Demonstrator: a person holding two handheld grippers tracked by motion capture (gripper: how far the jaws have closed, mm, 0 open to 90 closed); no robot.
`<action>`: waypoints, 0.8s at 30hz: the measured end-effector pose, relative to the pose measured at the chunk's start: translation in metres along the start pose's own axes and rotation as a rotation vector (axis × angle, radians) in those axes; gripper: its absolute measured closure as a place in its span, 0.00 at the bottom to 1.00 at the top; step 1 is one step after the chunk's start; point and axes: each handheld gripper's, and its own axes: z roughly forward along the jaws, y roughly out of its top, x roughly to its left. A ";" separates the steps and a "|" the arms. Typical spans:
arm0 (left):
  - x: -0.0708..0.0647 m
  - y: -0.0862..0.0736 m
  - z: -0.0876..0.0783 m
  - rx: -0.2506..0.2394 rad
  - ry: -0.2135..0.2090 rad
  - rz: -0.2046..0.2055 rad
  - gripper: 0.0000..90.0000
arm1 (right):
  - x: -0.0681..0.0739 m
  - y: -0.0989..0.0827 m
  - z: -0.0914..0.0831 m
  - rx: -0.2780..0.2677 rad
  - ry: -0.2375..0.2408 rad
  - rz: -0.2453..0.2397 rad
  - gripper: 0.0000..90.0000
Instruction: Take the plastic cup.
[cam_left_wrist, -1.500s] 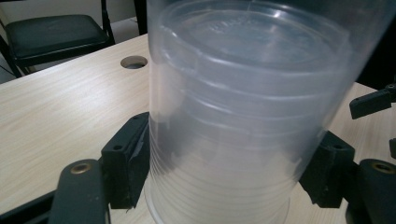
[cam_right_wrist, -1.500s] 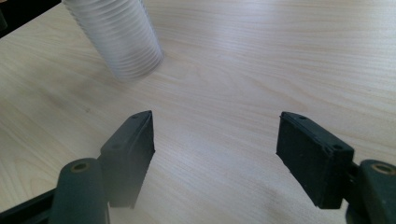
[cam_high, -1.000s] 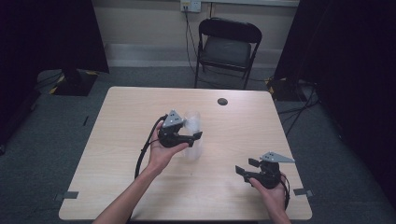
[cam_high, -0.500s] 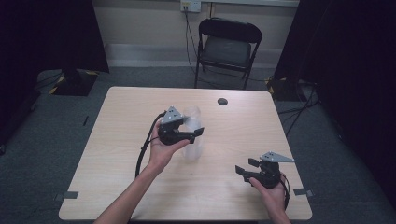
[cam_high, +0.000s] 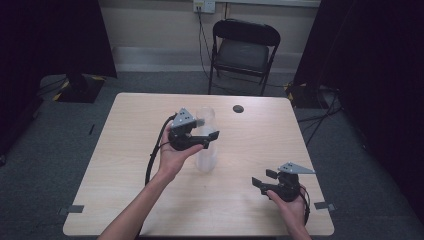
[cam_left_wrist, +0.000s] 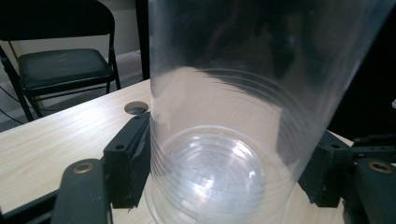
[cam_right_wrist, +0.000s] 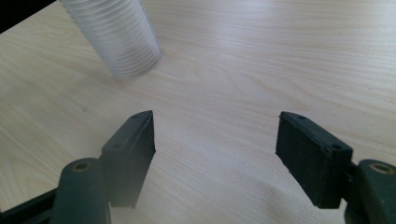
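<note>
The left gripper clamps the clear plastic cup between its jaws near the desk centre. The right gripper, empty and wide open, sits at the cup's four o'clock.

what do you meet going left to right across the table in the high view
black left gripper with its grey three-cornered plate -> tall clear ribbed plastic cup stack -> small dark round hole in the light wooden tabletop -> black right gripper, near the table's front right corner
</note>
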 end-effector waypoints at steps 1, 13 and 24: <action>0.000 0.001 0.000 -0.004 -0.005 0.000 0.33 | 0.000 0.000 0.000 -0.001 0.000 0.000 0.31; -0.002 0.017 -0.006 -0.039 -0.008 -0.007 0.33 | 0.000 0.000 0.001 -0.001 0.004 0.001 0.31; -0.001 0.036 -0.019 -0.072 0.024 0.028 0.33 | 0.002 0.000 0.002 0.002 0.009 -0.003 0.31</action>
